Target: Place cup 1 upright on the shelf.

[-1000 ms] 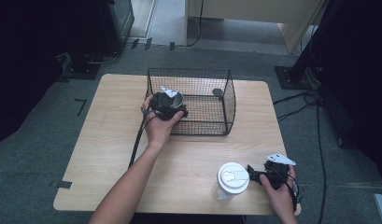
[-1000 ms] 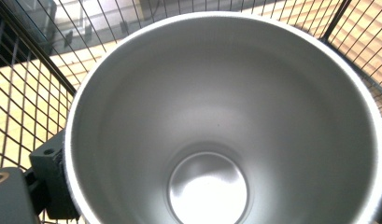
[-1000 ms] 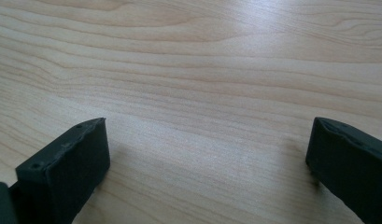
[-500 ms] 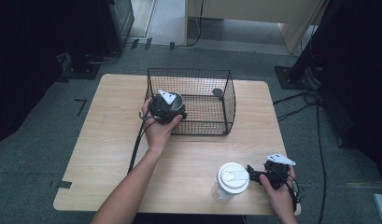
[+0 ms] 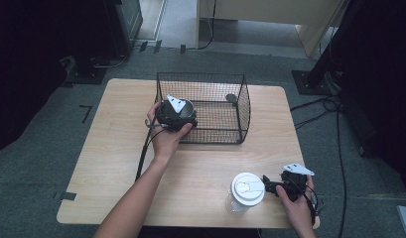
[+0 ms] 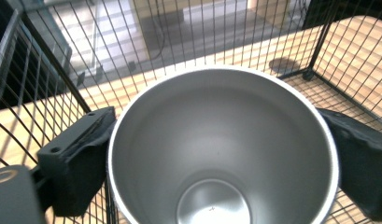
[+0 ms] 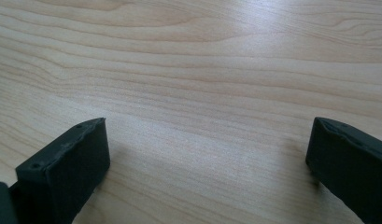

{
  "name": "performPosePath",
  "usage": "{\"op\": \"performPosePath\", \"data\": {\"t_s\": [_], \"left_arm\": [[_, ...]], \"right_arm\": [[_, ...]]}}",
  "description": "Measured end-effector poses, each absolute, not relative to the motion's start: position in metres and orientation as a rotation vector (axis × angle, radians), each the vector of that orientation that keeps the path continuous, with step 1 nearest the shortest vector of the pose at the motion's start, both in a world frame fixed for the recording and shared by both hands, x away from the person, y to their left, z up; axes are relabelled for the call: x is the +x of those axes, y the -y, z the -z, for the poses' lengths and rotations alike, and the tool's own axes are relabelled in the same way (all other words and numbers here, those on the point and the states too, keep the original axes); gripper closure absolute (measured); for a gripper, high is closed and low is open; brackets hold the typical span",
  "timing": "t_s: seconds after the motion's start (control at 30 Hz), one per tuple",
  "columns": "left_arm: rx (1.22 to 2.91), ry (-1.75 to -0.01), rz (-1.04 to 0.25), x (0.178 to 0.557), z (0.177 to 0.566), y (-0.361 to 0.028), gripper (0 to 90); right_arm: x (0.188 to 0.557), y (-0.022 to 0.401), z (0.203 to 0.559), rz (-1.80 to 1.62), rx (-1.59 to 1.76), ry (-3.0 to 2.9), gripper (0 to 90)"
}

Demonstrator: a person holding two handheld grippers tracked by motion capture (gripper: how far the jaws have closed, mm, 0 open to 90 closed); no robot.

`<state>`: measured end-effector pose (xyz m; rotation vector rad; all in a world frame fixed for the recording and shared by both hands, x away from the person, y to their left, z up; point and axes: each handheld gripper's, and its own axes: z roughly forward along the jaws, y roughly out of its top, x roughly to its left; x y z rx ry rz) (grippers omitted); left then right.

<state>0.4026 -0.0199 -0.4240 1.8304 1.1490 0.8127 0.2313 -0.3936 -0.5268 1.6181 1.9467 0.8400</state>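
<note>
The left gripper hugs the metal cup upright, low inside the wire basket. The right gripper rests wide open, by the lidded cup.

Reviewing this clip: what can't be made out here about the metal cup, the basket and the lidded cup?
- Metal cup: outer wall and base hidden, left gripper view; the left gripper covers it in the high view.
- Small dark object in the wire basket: too small to identify.
- Lidded cup: contents hidden by its white lid.
</note>
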Motion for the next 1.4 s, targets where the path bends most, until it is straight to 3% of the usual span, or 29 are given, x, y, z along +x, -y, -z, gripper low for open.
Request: {"op": "performPosePath", "data": {"t_s": [0.73, 1.4], "left_arm": [[1.753, -1.017, -0.745, 0.371, 0.388, -0.003, 0.0], [1.776, -1.016, -0.698, 0.323, 0.403, -0.043, 0.0]], "right_arm": [[0.231, 0.394, 0.527, -0.840, 1.618, -1.946, 0.0], [0.231, 0.394, 0.527, -0.840, 1.617, -1.946, 0.0]]}}
